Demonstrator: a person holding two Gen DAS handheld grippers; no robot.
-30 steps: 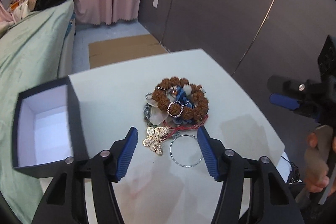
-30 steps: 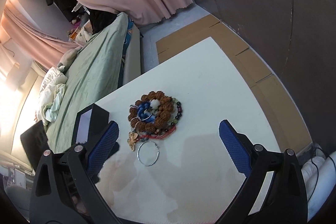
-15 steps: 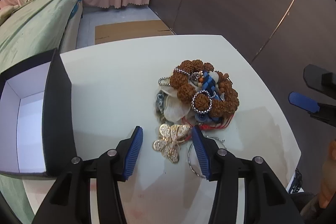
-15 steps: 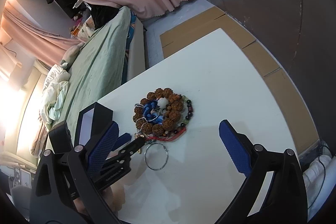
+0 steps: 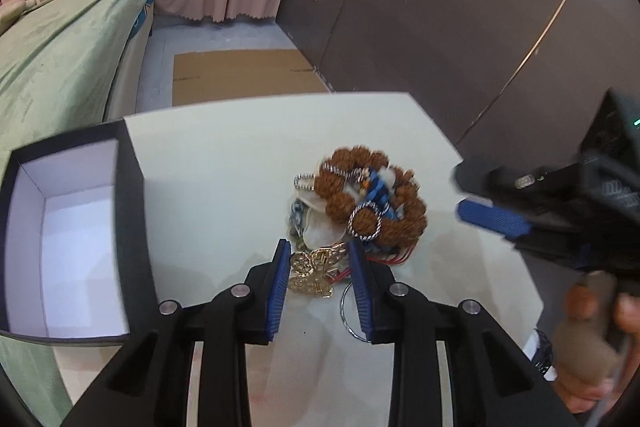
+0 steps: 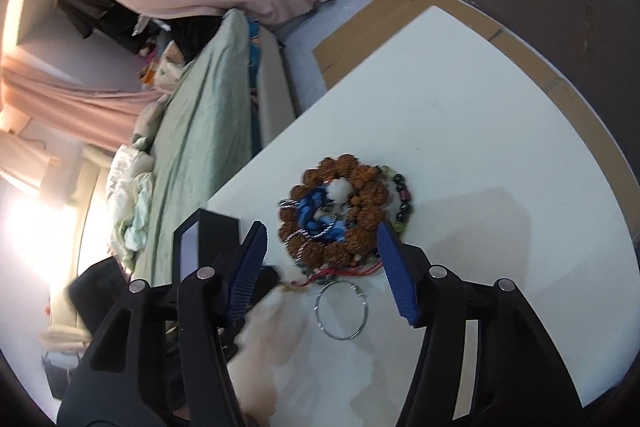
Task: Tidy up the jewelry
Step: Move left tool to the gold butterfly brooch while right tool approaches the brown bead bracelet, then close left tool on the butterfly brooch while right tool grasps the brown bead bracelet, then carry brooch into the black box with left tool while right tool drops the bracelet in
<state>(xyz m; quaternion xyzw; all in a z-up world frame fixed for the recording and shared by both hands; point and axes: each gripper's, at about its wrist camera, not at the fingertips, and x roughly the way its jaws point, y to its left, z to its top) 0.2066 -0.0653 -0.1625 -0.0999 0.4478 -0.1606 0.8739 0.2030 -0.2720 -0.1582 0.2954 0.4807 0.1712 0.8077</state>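
Black-walled, white-lined box [image 5: 76, 247] stands open at the tabletop's [image 5: 224, 167] left edge, presumably to receive pieces. Beside it, the left gripper [image 5: 320, 267] has just been narrowing its fingers around the gold butterfly brooch [image 5: 314, 269], not yet pinching. Farther right, the right gripper [image 6: 320, 259], fingers half-closed, brackets the jewelry heap [image 6: 340, 211].

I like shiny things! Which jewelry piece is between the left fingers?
The gold butterfly. It sits between the left gripper's blue fingers, which have just been closing; the brown beads and silver ring lie outside.
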